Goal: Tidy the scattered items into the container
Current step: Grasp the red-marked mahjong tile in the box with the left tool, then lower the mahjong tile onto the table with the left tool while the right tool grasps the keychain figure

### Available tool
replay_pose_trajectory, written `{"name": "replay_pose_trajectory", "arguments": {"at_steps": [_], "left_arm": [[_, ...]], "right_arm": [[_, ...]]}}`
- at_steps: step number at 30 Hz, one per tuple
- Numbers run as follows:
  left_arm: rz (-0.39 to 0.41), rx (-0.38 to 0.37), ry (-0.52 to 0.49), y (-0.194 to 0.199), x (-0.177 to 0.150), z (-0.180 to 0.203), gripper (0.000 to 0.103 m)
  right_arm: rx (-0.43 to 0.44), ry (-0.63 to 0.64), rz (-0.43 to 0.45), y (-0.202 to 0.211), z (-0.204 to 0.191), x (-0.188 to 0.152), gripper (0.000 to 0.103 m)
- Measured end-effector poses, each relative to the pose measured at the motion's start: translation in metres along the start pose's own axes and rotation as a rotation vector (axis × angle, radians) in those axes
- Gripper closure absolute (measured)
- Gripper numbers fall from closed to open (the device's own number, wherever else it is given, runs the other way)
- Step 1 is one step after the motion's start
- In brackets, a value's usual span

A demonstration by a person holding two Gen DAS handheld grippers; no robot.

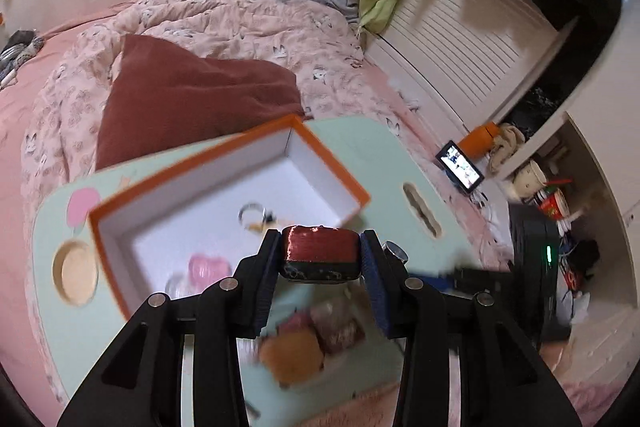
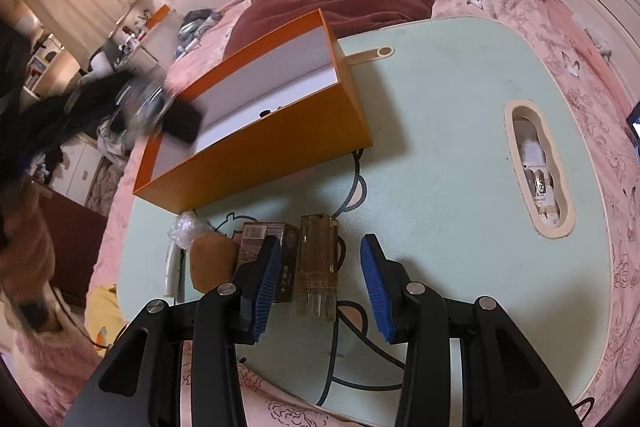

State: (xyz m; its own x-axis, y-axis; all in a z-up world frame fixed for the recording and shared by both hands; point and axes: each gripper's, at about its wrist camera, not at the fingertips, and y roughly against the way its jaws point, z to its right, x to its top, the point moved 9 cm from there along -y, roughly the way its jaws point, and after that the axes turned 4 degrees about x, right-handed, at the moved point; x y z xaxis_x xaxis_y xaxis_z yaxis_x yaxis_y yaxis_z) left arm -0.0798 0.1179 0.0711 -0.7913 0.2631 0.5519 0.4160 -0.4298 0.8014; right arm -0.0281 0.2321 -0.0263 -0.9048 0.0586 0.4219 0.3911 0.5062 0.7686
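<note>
My left gripper (image 1: 320,235) is shut on a small black case with a glittery red top (image 1: 319,254), held above the near rim of the open orange box (image 1: 322,154). A ring (image 1: 251,214) and a pink item (image 1: 211,265) lie inside the box. In the right wrist view the left gripper (image 2: 160,111) is a blur over the left end of the orange box (image 2: 272,147). My right gripper (image 2: 321,242) is open and low over the mint table (image 2: 440,131). A clear yellowish bottle (image 2: 318,267) lies between its blue pads with a gap on each side.
Beside the bottle lie a small brown carton (image 2: 260,239), a round brown pad (image 2: 212,259), crumpled plastic (image 2: 186,227) and a white tube (image 2: 172,267). The table stands on a bed with a pink quilt (image 1: 224,23) and a maroon pillow (image 1: 192,95). A lit phone (image 1: 460,167) rests at the bedside.
</note>
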Motion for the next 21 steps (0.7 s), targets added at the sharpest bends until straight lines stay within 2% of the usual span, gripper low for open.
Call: {"name": "replay_pose_trajectory", "arguments": {"at_steps": [5,9,13,17,21], "left_arm": [[-0.003,-0.066,0.073,0.003,-0.05,-0.009,0.062],[-0.005,-0.003,0.092,-0.005,-0.085,-0.023,0.062],[0.039,-0.018,0.132,-0.002,-0.095,-0.03,0.062],[0.052,0.005,0.132,-0.005,-0.102,-0.035,0.061],[0.04,0.038,0.105,-0.014,-0.112,-0.034,0.061]], "right_arm": [[-0.004,-0.002,-0.001,-0.001,0.0,0.001,0.063],[-0.007,0.0,0.003,0.0,-0.003,0.002,0.063],[0.014,0.016,0.003,0.003,-0.013,0.009,0.063],[0.038,0.063,0.022,0.015,-0.038,0.036,0.063],[0.018,0.127,-0.052,0.0,-0.065,0.071,0.063]]}}
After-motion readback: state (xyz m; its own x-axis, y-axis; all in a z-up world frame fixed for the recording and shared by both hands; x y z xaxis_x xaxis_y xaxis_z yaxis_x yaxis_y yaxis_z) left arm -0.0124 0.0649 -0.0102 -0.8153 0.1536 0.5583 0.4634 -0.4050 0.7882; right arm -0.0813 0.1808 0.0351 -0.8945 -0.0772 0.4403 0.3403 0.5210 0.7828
